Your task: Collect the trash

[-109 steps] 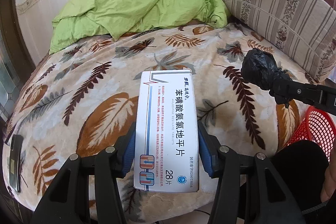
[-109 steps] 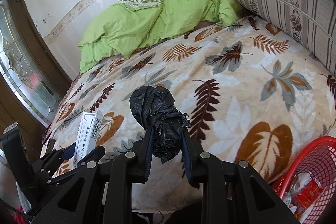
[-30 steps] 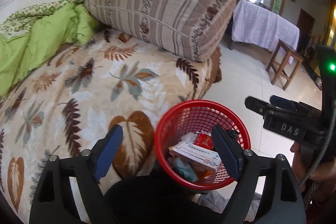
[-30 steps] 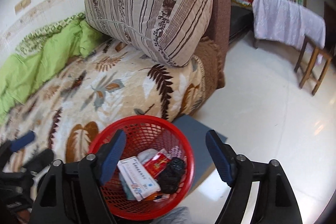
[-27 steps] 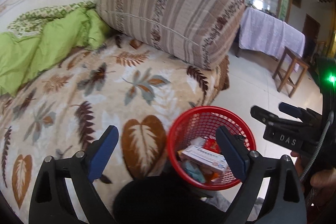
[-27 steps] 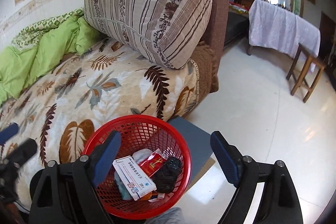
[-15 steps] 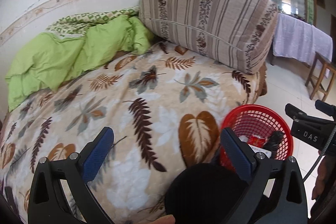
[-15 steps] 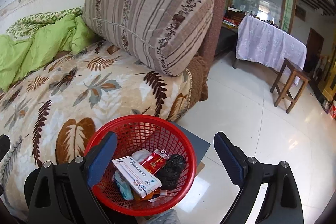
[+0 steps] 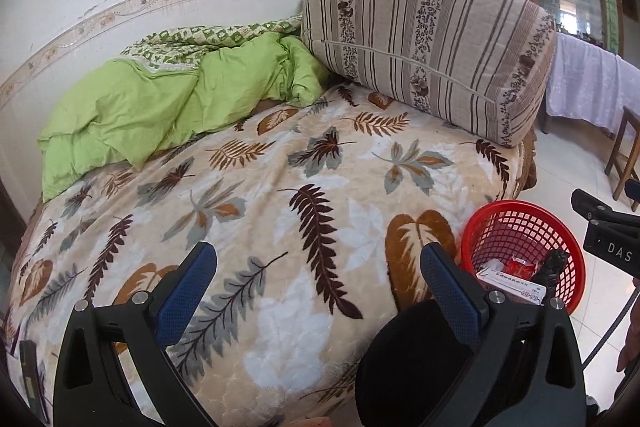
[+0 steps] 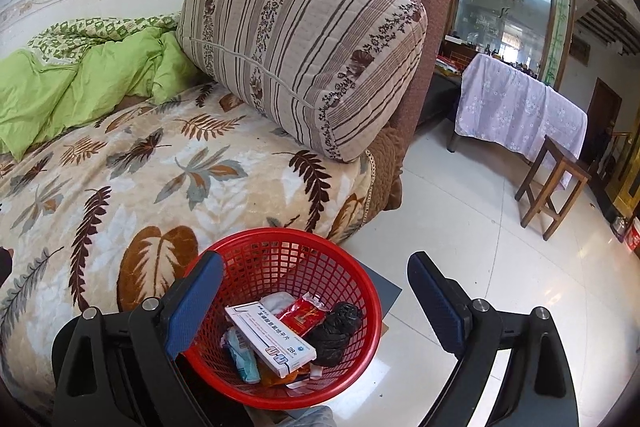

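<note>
Both grippers stand wide with nothing between the blue pads: the left gripper over the near edge of the leaf-print blanket, the right gripper above the red basket on the floor at the bed's right side. Inside the basket lie the white medicine box, a red wrapper and the black bag wad. Farther off, the blanket looks clear of litter up to the green quilt and striped bolster; scan folds and edges slowly before finishing.
</note>
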Demonstrator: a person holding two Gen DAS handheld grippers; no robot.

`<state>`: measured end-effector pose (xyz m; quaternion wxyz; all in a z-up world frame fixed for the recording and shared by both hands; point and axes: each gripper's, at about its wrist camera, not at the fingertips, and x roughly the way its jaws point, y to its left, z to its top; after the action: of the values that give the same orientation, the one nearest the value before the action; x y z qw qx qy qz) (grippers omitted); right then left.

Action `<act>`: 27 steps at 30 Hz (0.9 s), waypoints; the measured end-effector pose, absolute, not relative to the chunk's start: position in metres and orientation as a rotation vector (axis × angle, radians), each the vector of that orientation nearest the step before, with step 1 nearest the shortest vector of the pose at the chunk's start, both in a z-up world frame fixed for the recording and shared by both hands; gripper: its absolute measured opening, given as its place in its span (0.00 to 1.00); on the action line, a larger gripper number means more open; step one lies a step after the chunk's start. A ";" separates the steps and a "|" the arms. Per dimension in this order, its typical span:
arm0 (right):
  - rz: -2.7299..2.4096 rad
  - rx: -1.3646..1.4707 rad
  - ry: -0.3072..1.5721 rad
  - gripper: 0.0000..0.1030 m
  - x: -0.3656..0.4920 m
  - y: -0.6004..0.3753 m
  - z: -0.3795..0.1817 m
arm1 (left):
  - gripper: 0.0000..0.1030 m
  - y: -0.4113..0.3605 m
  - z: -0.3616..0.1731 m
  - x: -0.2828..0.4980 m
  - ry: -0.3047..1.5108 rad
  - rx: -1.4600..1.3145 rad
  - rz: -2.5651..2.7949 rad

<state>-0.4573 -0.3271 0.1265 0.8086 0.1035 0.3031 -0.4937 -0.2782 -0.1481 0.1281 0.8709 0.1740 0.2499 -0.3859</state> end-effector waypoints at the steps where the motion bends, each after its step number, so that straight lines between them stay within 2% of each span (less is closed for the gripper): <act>1: -1.054 0.219 0.648 0.92 -0.457 -0.326 0.127 | 0.98 -0.148 0.127 -0.278 0.528 0.363 -0.809; 27: -1.047 0.238 0.666 0.92 -0.456 -0.331 0.122 | 0.98 -0.147 0.127 -0.280 0.535 0.367 -0.821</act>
<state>-0.4561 -0.3306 0.1223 0.8070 0.1114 0.3115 -0.4892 -0.2796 -0.1471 0.1266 0.8661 0.1754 0.2557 -0.3921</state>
